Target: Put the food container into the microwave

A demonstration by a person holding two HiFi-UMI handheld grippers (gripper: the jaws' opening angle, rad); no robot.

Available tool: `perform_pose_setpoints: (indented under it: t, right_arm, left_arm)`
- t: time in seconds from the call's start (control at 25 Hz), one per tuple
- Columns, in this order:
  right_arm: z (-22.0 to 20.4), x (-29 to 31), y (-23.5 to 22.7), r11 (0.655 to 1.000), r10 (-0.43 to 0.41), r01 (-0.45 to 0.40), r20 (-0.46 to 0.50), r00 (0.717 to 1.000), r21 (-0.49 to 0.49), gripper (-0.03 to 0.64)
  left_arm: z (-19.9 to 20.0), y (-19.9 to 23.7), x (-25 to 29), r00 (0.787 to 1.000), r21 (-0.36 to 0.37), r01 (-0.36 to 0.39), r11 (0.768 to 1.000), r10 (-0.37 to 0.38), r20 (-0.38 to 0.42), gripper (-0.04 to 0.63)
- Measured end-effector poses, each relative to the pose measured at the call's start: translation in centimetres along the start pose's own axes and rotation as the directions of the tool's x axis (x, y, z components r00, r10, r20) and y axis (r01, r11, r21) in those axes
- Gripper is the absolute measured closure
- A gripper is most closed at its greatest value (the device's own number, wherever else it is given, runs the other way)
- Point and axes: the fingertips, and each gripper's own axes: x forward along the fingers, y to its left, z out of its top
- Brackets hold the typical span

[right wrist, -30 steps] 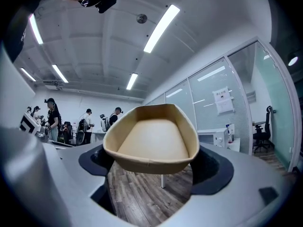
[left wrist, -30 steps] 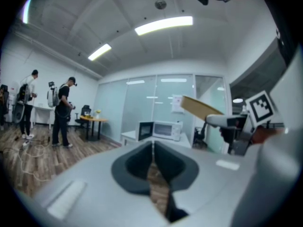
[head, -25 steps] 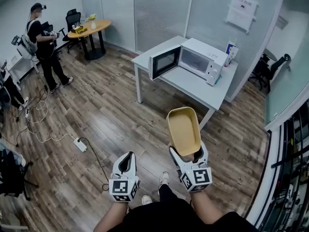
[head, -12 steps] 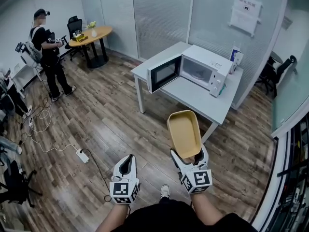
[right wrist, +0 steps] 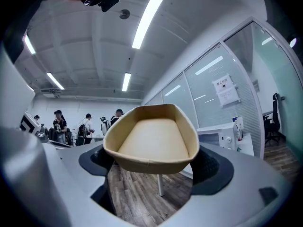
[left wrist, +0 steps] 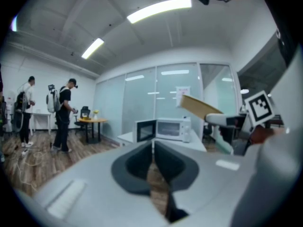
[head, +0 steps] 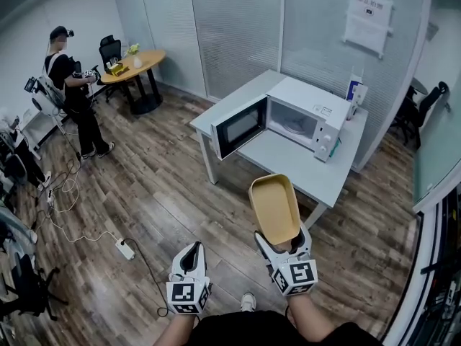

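The right hand-held gripper (head: 283, 242) has its jaws clamped on the near end of the food container (head: 274, 207). It's a tan, empty tray held up in the air and tipped away from me, so it's nowhere near the microwave (head: 302, 117) yet. In the right gripper view the container (right wrist: 154, 138) fills the gap between the jaws of the right hand-held gripper (right wrist: 154, 164).

The left hand-held gripper (head: 191, 251) hangs low beside it with its jaws pressed together on nothing; same story in its own view (left wrist: 153, 150).

Reading-wise there's not much. Each cube has black-and-white square markers, the paper sign (head: 368, 16) on the glass wall is too small to read, and so is the print on the blue-and-white carton (head: 354, 89) behind the microwave.

The microwave door (head: 238, 127) is swung wide open to the left, and the strip of tabletop (head: 288, 157) in front of the cavity is bare. Wood floor (head: 166, 186) runs between me and the table. A power strip (head: 124, 249) and its cable lie off to the left, and a person (head: 68, 85) stands well away by the round table (head: 133, 49).

Compared with half a second ago, the tabletop edge sits closer to the container's far rim. The grip looks the same.
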Motion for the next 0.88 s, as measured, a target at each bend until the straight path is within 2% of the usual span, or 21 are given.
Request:
perform_pose_setpoints:
  t: [0.36,0.52,0.88]
  right_arm:
    - [-0.8,3.3,-4.0,1.000,-0.009,0.009,-0.012,1.000,0.014,0.123]
    - [-0.7,5.9,-4.9,0.999,-0.037,0.037,0.001,0.999,0.035,0.123]
    - [0.9,11.5,-5.8,0.999,-0.053,0.053,0.035,0.998,0.004,0.123]
  left_arm:
    - [0.1,-0.6,4.9,1.000,0.005,-0.005,1.000,0.005,-0.022,0.580]
    - [0.5,-0.9,7.5,0.999,0.014,0.026,1.000,-0.026,-0.026,0.580]
    - [2.5,0.8,13.3,0.996,0.026,0.087,0.996,-0.087,0.012,0.580]
